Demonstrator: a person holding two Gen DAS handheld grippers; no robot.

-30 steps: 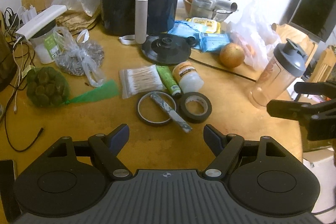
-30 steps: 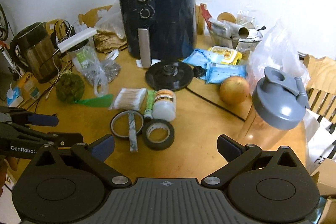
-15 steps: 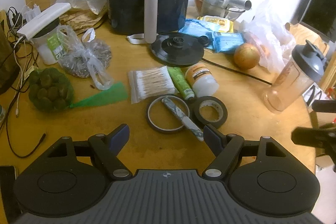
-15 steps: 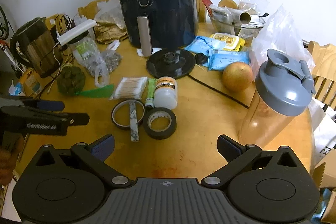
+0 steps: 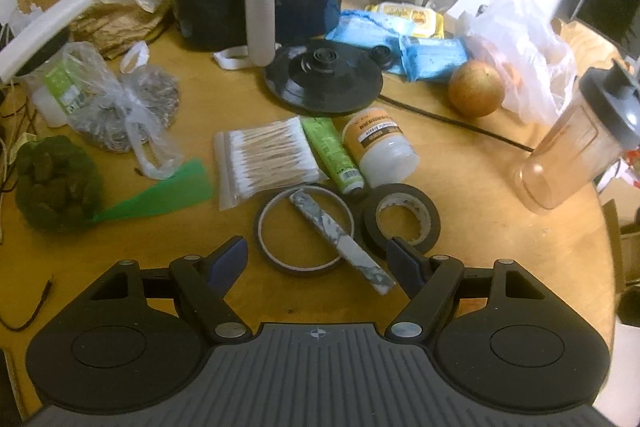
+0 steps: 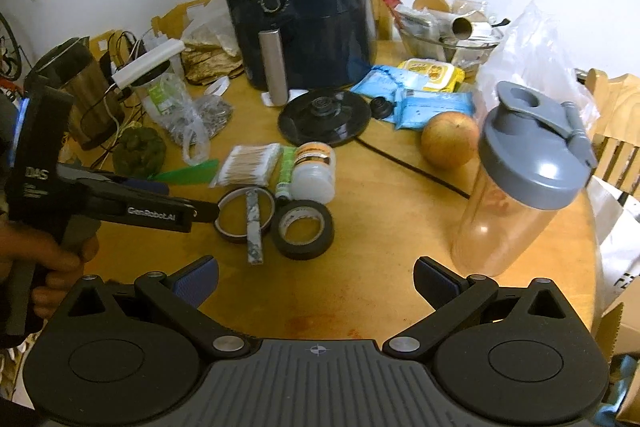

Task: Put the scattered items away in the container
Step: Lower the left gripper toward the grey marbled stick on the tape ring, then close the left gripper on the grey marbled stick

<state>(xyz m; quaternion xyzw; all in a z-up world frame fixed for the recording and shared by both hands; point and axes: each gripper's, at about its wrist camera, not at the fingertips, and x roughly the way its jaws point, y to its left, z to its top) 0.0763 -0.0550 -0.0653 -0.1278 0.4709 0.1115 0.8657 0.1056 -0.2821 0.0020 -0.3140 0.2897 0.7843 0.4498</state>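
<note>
Left gripper (image 5: 318, 259): your jaws stand wide apart with nothing gripped, low over the near end of the stick (image 5: 340, 241) and the thin ring (image 5: 276, 255).
Right gripper (image 6: 316, 277): your jaws are spread wide and empty, above bare tabletop (image 6: 380, 227), near the shaker (image 6: 520, 183) on your right.
Stick: it lies slantwise across the thin ring, its near end sticking out past the ring's rim.
Black tape (image 5: 402, 217): flat on the tabletop, just right of the thin ring.
Swabs (image 5: 266, 155): a clear bag, just beyond the ring.
Green tube (image 5: 332, 149): lying between the swabs and the white jar (image 5: 380, 147), touching both.
Apple (image 5: 476, 89): far right, beside the blue packets (image 5: 432, 53).
Fryer (image 6: 300, 11): at the far edge, with the black disc (image 5: 322, 77) in front of it.
Container: you cannot tell which thing it is.
</note>
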